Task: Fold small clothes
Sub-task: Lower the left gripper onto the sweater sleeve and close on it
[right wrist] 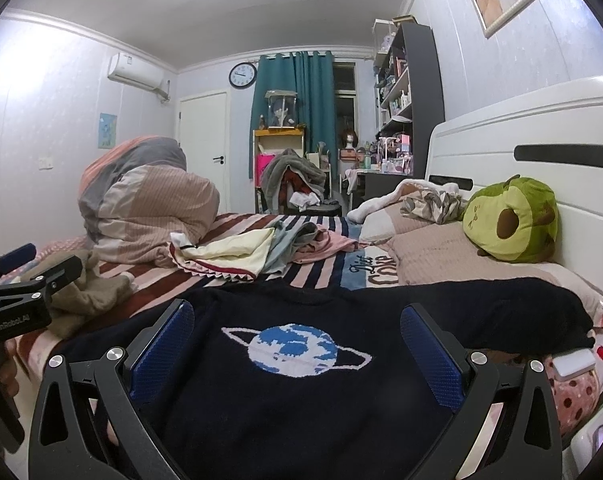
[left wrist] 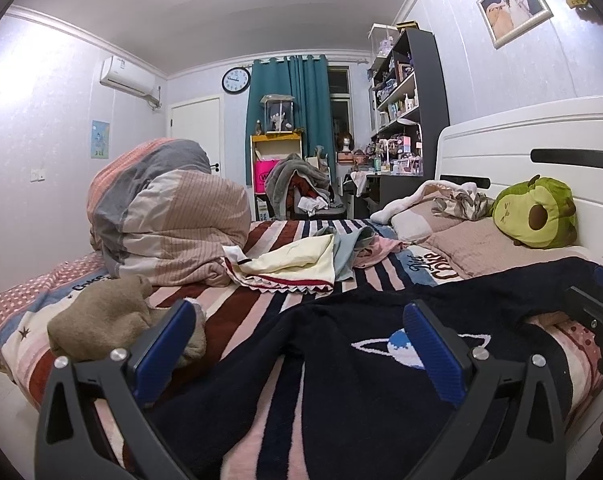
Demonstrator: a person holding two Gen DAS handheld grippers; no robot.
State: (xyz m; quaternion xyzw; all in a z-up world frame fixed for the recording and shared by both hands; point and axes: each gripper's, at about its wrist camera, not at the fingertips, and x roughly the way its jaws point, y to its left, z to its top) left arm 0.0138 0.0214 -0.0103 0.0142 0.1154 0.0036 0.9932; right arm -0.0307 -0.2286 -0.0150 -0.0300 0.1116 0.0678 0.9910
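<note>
Left claw: the left claw is spread wide with nothing between its blue pads, poised low over the near edge of the sweater.
Right claw: the right claw is likewise wide apart and empty, pointed straight at the planet design, which sits just ahead between its fingers.
Sweater: the dark navy sweater lies spread flat on the striped bedspread, directly under and ahead of both claws; one sleeve runs off to the right of the right claw toward the pillow.
Folding so far: to my eye no fold has been made; the body looks laid out full and the sleeve is still stretched outward.
Other clothes: a loose heap, cream garment on top, waits farther ahead of the claws, unfolded; a tan piece sits crumpled to the left of the left claw.
Left to do: I'd judge nearly everything — sleeves in, body doubled, then the heap beyond.
Uncertain: the sweater's left sleeve is hard to make out from either view, so I can't say how it lies.
Bystanders: a bundled duvet far ahead-left, an avocado plush far ahead-right by the headboard.
</note>
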